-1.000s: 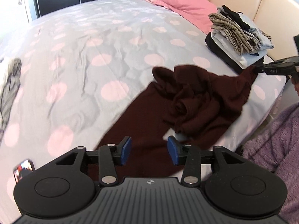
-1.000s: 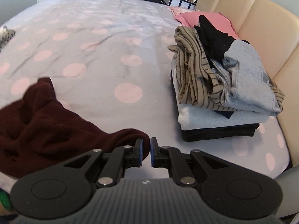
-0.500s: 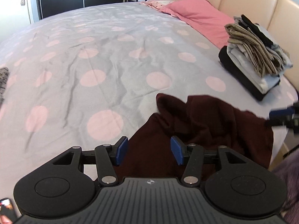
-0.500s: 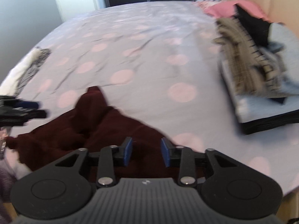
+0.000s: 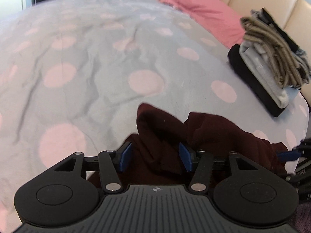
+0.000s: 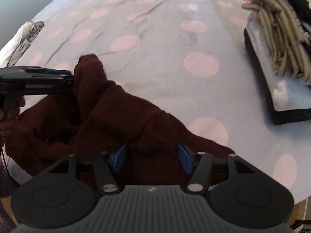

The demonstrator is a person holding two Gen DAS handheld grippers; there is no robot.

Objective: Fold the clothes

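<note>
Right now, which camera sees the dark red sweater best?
The right wrist view: the dark red sweater fills its lower left, showing folds, a seam and a raised corner on the bed. The left wrist view shows only a smaller bunched part, partly hidden behind the left tool.

Black tool (image 5: 154,156), blue pads (image 5: 125,156), silver screws, ribbed grey base.

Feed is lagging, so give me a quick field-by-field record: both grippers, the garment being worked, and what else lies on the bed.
left gripper: open, over the garment
right gripper: open, over the garment
maroon garment: crumpled at the near edge, not folded
bedspread: grey with pink dots
stack of clothes: folded, by the headboard
pink pillow: at the bed's far end
</note>
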